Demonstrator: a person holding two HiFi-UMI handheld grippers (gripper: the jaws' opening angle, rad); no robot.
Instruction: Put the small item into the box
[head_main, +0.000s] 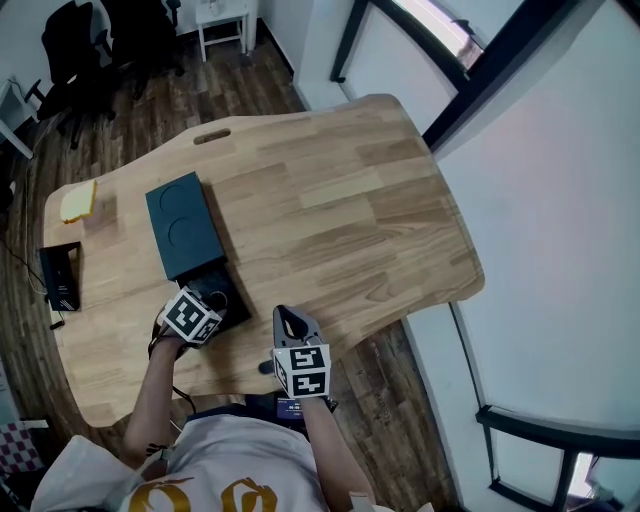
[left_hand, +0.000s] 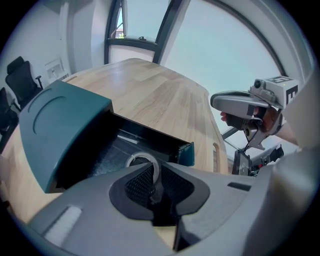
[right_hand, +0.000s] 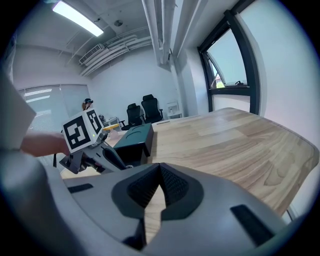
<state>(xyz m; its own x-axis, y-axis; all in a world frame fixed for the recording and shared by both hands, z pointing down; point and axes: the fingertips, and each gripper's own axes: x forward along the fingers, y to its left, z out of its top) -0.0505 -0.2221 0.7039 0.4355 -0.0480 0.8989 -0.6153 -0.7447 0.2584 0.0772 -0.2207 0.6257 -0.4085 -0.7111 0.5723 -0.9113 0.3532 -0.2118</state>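
A dark teal box (head_main: 183, 224) lies on the wooden table, its lid slid back so the black inside (left_hand: 107, 152) shows at the near end. My left gripper (left_hand: 152, 186) is shut on a small white ring (left_hand: 145, 164), which it holds just over that open end. In the head view the left gripper (head_main: 208, 303) sits at the box's near end. My right gripper (right_hand: 159, 181) is shut with nothing in it and hovers by the table's near edge, right of the box (right_hand: 134, 138). The right gripper (head_main: 291, 324) also shows in the head view.
A yellow object (head_main: 77, 200) and a black device (head_main: 62, 275) lie at the table's left end. A slot (head_main: 212, 136) is cut into the far edge of the table (head_main: 340, 200). Office chairs (head_main: 75, 40) stand on the floor beyond. Windows (left_hand: 150, 22) run along the right side.
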